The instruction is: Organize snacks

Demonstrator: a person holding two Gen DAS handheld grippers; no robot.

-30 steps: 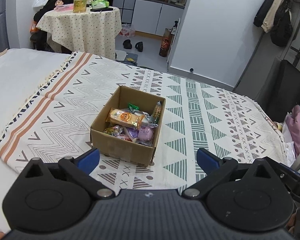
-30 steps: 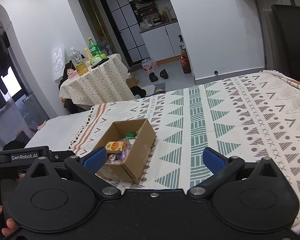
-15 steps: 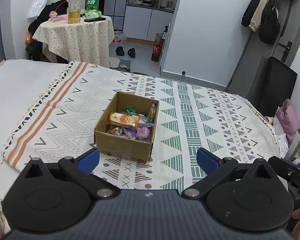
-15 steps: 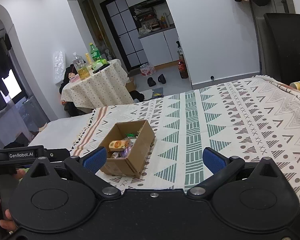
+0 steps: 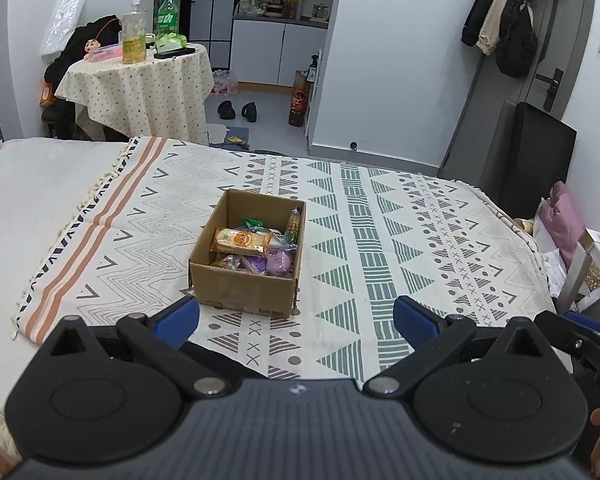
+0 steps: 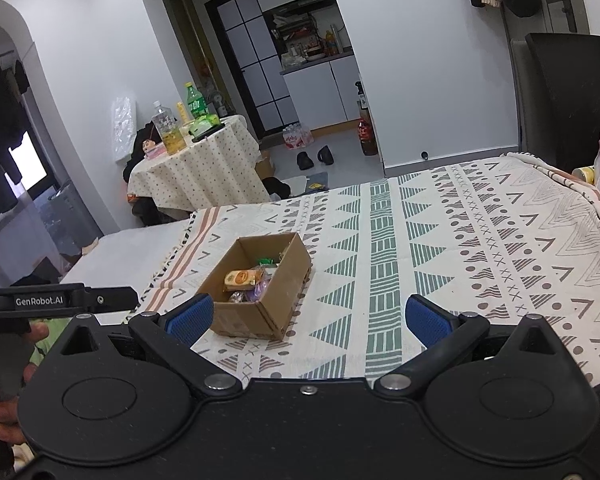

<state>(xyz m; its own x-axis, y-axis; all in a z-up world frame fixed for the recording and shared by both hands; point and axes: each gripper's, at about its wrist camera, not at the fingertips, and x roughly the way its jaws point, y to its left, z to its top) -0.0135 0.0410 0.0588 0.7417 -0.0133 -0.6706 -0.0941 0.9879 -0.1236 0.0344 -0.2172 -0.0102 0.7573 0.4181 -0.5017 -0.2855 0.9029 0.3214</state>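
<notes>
An open cardboard box (image 5: pixel 242 286) (image 6: pixel 278 304) sits on a patterned blanket (image 5: pixel 400 248) (image 6: pixel 480 248) on a bed. Inside lie several snacks: an orange wrapped cake (image 5: pixel 240 239) (image 6: pixel 242 278), purple packets (image 5: pixel 278 262), a green packet (image 5: pixel 252 222) and a slim stick packet (image 5: pixel 294 222). My left gripper (image 5: pixel 296 316) hangs open, short of the box's near wall, with nothing between its blue pads. My right gripper (image 6: pixel 308 314) is open too, near the box's front right corner and back from it. The left gripper's handle (image 6: pixel 60 300), held by a hand, shows at the left of the right wrist view.
Beyond the bed, a small round table (image 5: pixel 140 80) (image 6: pixel 196 164) with a dotted cloth carries bottles. Shoes (image 5: pixel 238 110) lie on the floor by a white wall. A dark chair (image 5: pixel 540 148) stands at the bed's right corner, with pink cloth (image 5: pixel 564 224) beside it.
Both grippers have pulled back and risen from the box, so it looks smaller and farther away. Both stayed open. The box and snacks did not move.
</notes>
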